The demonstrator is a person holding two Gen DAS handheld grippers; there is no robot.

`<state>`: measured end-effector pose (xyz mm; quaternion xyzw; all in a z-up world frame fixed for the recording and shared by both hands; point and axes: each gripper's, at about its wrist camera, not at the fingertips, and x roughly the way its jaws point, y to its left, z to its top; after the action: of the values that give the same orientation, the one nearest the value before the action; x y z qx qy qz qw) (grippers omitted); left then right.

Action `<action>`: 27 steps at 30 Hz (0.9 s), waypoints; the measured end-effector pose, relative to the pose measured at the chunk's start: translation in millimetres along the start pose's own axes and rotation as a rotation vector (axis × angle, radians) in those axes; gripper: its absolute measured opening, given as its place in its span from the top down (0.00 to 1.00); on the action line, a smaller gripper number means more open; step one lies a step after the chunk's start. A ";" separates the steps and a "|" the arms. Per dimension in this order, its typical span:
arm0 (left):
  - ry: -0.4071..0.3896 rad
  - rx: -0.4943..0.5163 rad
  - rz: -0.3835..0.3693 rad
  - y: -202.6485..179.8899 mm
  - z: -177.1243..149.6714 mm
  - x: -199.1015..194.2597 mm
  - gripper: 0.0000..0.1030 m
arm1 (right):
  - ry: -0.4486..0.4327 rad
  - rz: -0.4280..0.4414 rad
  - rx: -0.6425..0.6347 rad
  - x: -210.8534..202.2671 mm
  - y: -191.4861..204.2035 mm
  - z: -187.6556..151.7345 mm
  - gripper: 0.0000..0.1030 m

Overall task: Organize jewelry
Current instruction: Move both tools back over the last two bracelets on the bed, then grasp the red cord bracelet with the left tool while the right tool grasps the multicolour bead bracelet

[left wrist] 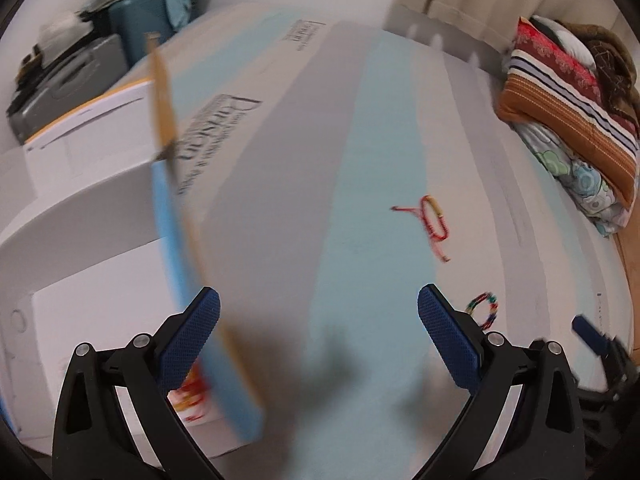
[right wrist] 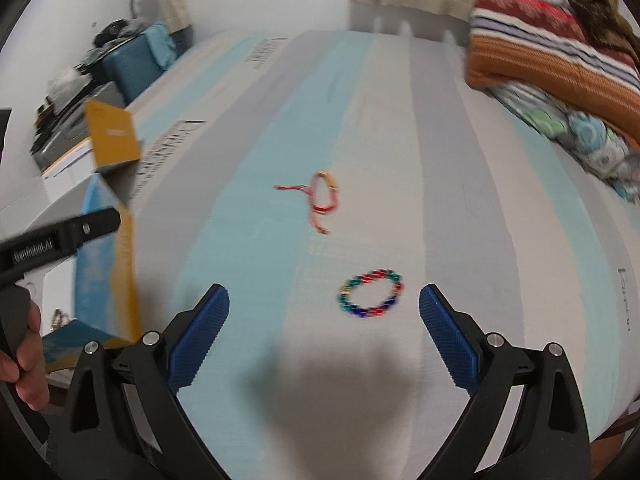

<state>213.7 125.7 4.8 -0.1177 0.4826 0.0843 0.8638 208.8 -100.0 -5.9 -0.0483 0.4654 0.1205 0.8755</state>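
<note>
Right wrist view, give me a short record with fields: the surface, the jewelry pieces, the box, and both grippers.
surface: striped bed cover, light blue and grey bands
beaded bracelet: multicoloured bead ring lying flat, just ahead of the right gripper, between its fingertips in the picture, untouched
cord bracelet: red cord bracelet with loose tails, farther out on the cover
box: blue and yellow cardboard box, flap open, at the left edge
left gripper: jaws wide, nothing between them
right gripper: jaws wide, nothing gripped

Glossy glass-like beads form the bracelet (right wrist: 371, 295) at six o'clock from the red thread bracelet (right wrist: 322, 199), both on matt woven mattress cloth (right wrist: 460, 200) beside a cardboard box (right wrist: 106, 264).
</note>
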 end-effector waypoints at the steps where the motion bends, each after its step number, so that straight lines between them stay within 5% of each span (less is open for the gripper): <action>1: -0.005 -0.001 -0.008 -7.6 3.8 7.5 0.06 | 0.004 -0.002 0.007 3.6 -8.1 -2.0 0.11; 12: -0.010 0.103 0.019 -82.0 49.1 100.4 0.06 | 0.077 -0.042 0.098 80.0 -77.7 -16.9 0.11; 21: -0.006 0.200 0.040 -119.7 66.5 172.7 0.06 | 0.112 -0.061 0.082 122.6 -95.5 -22.2 0.34; 27: 0.010 0.240 0.074 -128.6 71.2 212.5 0.06 | 0.096 -0.055 0.075 135.8 -95.8 -28.8 0.35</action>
<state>415.5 29.6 -124.9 0.0040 0.4975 0.0573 0.8655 283.3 -175.7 -137.0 -0.0337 0.5095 0.0765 0.8564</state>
